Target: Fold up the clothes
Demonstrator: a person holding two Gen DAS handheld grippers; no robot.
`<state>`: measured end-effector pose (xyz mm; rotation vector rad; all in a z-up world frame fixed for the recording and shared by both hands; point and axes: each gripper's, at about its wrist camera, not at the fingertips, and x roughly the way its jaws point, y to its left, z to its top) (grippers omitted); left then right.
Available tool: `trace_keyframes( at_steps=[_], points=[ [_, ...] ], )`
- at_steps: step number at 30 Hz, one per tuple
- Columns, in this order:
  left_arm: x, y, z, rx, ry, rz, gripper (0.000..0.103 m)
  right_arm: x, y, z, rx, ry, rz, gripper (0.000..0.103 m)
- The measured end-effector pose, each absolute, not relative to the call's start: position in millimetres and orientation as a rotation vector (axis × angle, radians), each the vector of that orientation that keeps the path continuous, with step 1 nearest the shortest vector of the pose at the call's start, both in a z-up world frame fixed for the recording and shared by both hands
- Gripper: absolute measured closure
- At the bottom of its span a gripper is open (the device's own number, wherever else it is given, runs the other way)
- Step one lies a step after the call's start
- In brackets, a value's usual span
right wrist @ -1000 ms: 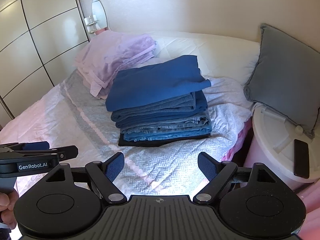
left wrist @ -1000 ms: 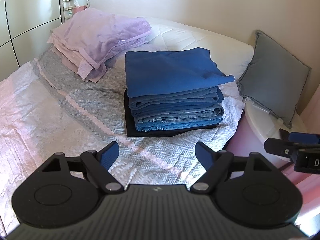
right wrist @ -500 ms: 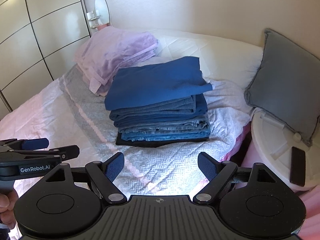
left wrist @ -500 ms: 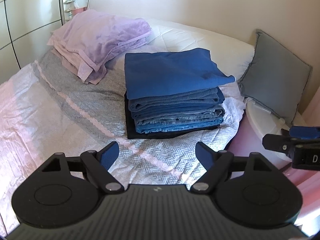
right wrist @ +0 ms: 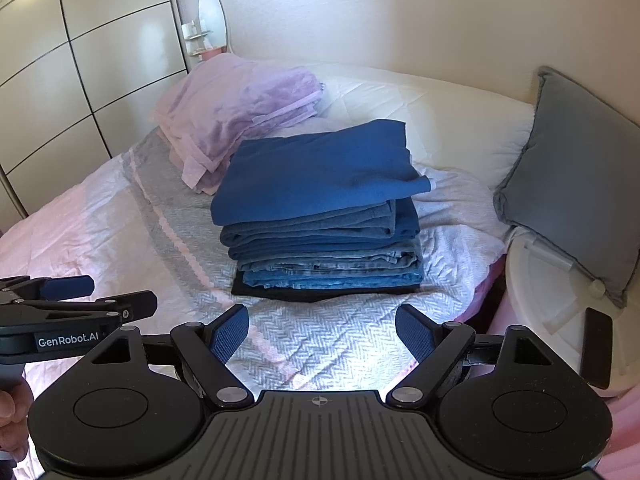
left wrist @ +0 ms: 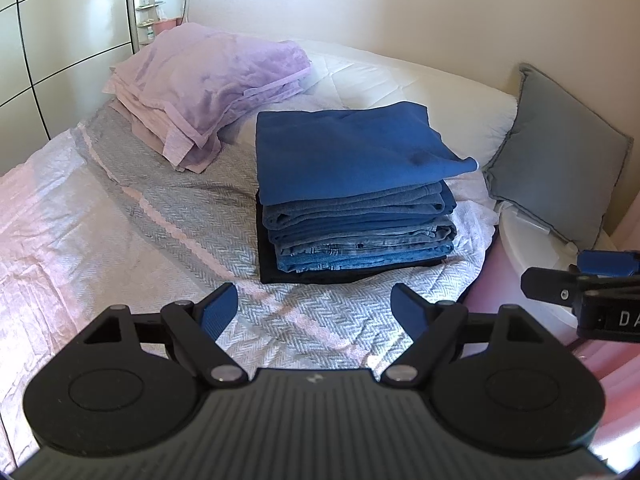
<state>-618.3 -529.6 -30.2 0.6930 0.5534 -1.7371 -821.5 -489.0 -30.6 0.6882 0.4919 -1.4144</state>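
A neat stack of folded blue clothes (left wrist: 352, 196) lies on the bed, a dark blue piece on top, denim below and a black piece at the bottom; it also shows in the right wrist view (right wrist: 320, 216). A pile of folded lilac cloth (left wrist: 208, 88) lies behind it to the left, also in the right wrist view (right wrist: 240, 108). My left gripper (left wrist: 316, 306) is open and empty, short of the stack. My right gripper (right wrist: 322, 328) is open and empty, also short of the stack. Each gripper shows at the edge of the other's view.
The bed has a grey and pink herringbone cover (left wrist: 160, 216). A white pillow (left wrist: 400, 80) and a grey cushion (left wrist: 560, 148) lie by the wall. A white round side table (right wrist: 560, 300) with a black phone (right wrist: 598, 348) stands to the right. Wardrobe doors (right wrist: 80, 60) stand at the left.
Both cameras have drifted slightly and the view has shifted a little. The clothes have not moved. Both grippers stay open.
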Motion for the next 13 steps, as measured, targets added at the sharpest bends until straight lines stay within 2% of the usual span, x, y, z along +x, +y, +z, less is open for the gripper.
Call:
trace_keyframes(
  at_steps=[13],
  points=[
    [-631,-521,-28,0.684,0.515,-1.729,0.022,-830,-490,-30,0.679,0.493,-1.385,0.019]
  ],
)
